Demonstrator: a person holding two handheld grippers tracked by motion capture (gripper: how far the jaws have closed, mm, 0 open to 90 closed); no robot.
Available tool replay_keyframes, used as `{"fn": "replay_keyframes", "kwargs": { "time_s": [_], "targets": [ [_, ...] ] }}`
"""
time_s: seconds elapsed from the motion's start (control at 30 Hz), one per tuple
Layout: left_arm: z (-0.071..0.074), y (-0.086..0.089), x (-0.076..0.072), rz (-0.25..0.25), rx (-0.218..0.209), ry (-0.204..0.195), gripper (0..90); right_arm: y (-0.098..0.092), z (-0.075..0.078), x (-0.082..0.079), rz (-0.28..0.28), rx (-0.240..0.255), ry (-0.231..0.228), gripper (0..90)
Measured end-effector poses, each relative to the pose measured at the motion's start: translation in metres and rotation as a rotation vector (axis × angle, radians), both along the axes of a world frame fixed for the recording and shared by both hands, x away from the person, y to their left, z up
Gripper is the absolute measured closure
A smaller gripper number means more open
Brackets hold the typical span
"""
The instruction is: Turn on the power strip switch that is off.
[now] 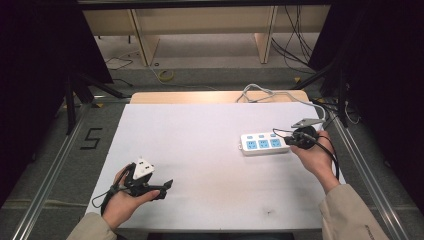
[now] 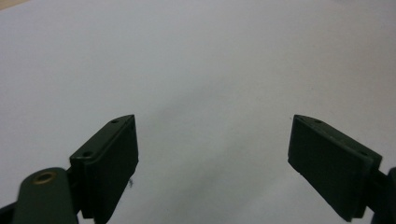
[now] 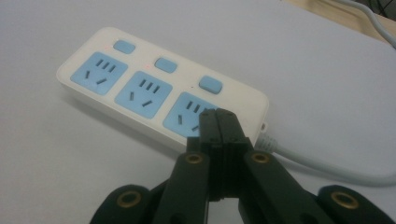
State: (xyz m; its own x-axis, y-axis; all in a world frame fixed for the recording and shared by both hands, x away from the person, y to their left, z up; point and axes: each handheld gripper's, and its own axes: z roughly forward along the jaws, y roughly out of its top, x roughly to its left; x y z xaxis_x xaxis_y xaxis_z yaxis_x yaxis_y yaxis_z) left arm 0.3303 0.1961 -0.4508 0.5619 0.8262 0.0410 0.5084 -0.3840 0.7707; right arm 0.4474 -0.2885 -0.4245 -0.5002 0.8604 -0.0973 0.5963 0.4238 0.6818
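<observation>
Two sets of jaws, two jobs: my right gripper [image 3: 218, 116] is clenched empty, tips over the power strip [image 3: 159, 93] near the desk's [image 1: 200, 150] right edge, probably to press a switch. My left gripper [image 2: 212, 154] waits released, nothing between.

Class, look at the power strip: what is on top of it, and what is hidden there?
The power strip carries three blue sockets and three blue switches. The right hand-held gripper, jaws shut, covers part of the socket nearest the cable; whether it touches is unclear.
</observation>
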Motion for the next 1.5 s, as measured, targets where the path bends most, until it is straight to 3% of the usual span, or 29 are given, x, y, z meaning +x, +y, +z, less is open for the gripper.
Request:
{"fn": "replay_keyframes", "kwargs": {
  "time_s": [1.5],
  "targets": [
    [0.0,0.0,0.0,0.001,-0.007,0.0,15.9,0.012,0.001,0.033,-0.005,-0.013,0.027,90.0]
  ]
}}
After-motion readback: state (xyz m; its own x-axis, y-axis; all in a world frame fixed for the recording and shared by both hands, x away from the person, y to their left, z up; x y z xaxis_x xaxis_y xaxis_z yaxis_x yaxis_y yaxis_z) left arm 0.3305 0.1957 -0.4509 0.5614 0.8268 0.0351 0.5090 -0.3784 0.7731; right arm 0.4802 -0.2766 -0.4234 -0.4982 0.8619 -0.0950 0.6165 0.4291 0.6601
